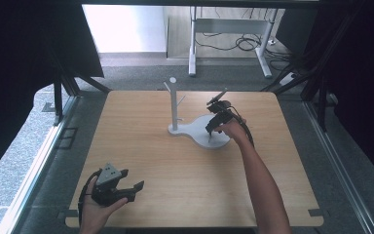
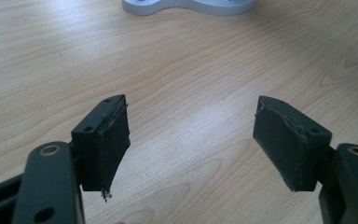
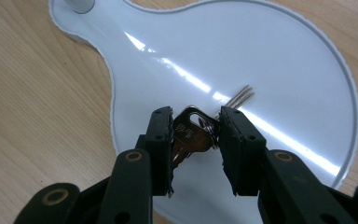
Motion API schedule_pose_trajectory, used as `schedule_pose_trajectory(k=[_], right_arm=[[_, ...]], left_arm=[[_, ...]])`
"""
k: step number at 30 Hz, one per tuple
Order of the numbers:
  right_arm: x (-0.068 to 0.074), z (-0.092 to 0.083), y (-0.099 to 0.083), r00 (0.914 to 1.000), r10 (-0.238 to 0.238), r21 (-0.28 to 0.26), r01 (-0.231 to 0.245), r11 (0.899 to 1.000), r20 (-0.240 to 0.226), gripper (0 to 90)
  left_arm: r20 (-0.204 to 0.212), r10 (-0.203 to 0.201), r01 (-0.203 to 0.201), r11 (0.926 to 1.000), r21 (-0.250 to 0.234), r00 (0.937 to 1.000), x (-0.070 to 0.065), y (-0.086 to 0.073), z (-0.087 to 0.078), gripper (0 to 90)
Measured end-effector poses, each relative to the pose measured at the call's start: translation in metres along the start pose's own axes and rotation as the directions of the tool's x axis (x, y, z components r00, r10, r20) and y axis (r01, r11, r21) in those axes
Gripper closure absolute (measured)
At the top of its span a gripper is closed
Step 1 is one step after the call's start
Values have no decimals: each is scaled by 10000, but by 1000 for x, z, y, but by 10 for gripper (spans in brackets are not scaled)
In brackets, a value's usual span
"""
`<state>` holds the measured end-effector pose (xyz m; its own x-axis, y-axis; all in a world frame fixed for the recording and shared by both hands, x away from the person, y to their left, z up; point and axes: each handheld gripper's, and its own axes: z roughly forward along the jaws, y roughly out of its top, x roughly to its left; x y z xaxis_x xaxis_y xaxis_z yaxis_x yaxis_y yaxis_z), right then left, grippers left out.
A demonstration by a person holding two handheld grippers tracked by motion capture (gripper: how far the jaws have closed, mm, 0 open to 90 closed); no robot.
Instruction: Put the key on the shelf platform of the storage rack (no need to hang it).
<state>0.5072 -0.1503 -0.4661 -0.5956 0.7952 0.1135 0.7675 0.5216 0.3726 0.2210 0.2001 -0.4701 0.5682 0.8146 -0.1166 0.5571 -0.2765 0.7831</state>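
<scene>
A white stand [image 1: 174, 105] with an upright post and side pegs rises from a white base [image 1: 195, 127] that widens into a round dish [image 3: 261, 56]. My right gripper [image 1: 210, 132] hangs just above that dish, pointing down. In the right gripper view its jaws [image 3: 196, 140] are shut on a bunch of metal keys [image 3: 191, 134], whose blades [image 3: 241, 97] stick out beyond the pads over the dish. My left gripper [image 1: 132, 189] rests near the table's front left, held in a hand. Its jaws [image 2: 191, 140] stand wide open over bare wood, nothing between them.
The wooden table [image 1: 141, 146] ends close behind my left hand. The stand's base edge [image 2: 191, 5] lies far ahead of the left gripper. Beyond the table are a grey floor and a desk frame [image 1: 229, 29] with cables.
</scene>
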Motion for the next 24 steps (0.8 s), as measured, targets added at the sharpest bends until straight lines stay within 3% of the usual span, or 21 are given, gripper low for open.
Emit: schedule_pose_trajectory(k=[14,24], right_arm=[[-4,13,-2,9999,156,144,-157,9998,64,659],[0,11,-1,9998,-14,-24,14,10000,186,607]], left_arm=[[51,22,-22,9999,98,10000,0,0,1,273],[35,63,-64,9999,81,10000,0,0,0,273]])
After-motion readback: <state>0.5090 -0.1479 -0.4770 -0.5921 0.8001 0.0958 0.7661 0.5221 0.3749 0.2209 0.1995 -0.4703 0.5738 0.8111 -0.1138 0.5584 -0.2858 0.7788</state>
